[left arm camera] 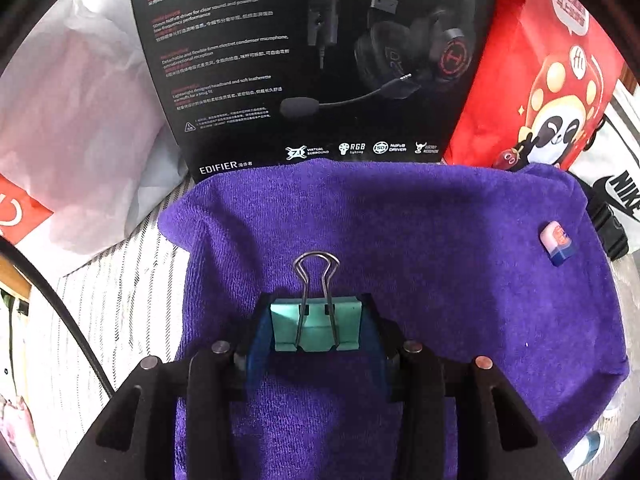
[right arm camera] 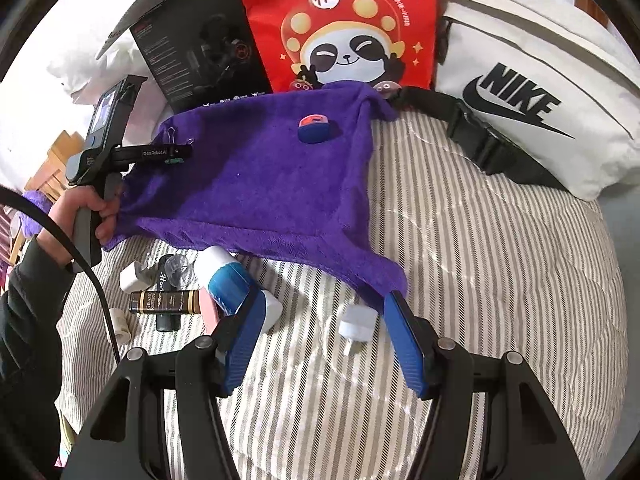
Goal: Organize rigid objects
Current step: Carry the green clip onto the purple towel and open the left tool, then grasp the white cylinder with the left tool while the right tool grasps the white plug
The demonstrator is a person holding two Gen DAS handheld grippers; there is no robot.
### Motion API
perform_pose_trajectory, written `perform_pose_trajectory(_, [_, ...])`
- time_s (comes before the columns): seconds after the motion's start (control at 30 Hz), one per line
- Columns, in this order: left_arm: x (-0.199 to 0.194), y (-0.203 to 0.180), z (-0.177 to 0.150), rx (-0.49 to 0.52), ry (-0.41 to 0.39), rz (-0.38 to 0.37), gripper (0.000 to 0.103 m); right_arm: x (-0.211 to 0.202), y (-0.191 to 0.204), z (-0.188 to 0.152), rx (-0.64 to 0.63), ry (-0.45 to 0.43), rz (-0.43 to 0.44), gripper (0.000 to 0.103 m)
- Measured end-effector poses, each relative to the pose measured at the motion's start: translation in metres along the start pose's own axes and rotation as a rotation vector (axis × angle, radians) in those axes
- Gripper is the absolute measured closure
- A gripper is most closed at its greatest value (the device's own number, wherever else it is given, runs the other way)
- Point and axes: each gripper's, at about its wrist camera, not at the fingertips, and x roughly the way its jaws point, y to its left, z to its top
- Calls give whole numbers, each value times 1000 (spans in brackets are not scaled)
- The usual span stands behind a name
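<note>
A teal binder clip (left arm camera: 316,326) is clamped in the left hand-held gripper (left arm camera: 316,332), wire handles pointing to 12 o'clock over the purple towel (left arm camera: 440,260). The right hand-held gripper (right arm camera: 324,320) is held wide, a white plug (right arm camera: 357,325) lying between its fingers on the bed (right arm camera: 500,280).

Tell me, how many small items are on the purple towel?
2: a green binder clip held in the left gripper over the purple towel, and a pink-and-blue eraser near its far right edge.

Bare towel (left arm camera: 440,240) ahead; boxes (left arm camera: 304,60) block beyond.
</note>
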Motion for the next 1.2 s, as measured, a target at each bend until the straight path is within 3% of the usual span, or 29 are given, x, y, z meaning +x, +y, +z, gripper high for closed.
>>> perform_pose_trajectory(0.1, [-2,3,-7,2,13,-9,49,-8,-2,-4,6,-15,-2,42])
perform_pose_trajectory(0.27, [-23,1,-33,-14,28,-27,49,-24,-5,-9,13,-43,-28,42])
perform_pose_trajectory(0.43, [-79,-10,-66,5,-33,-39,49,-41,-5,-19,18,-65,-45,42])
perform_pose_trajectory(0.73, [-146,-31,-155,93,-49,-174,49,-63,3,-44,30,-86,-39,41])
perform_pose_trajectory(0.9, [-146,-40,-186,197,-40,-146,49,-68,6,-56,28,-82,-55,41])
perform_pose_trajectory(1.2, [-130,-42,-212,260,-9,-152,49,-72,8,-76,24,-64,-103,37])
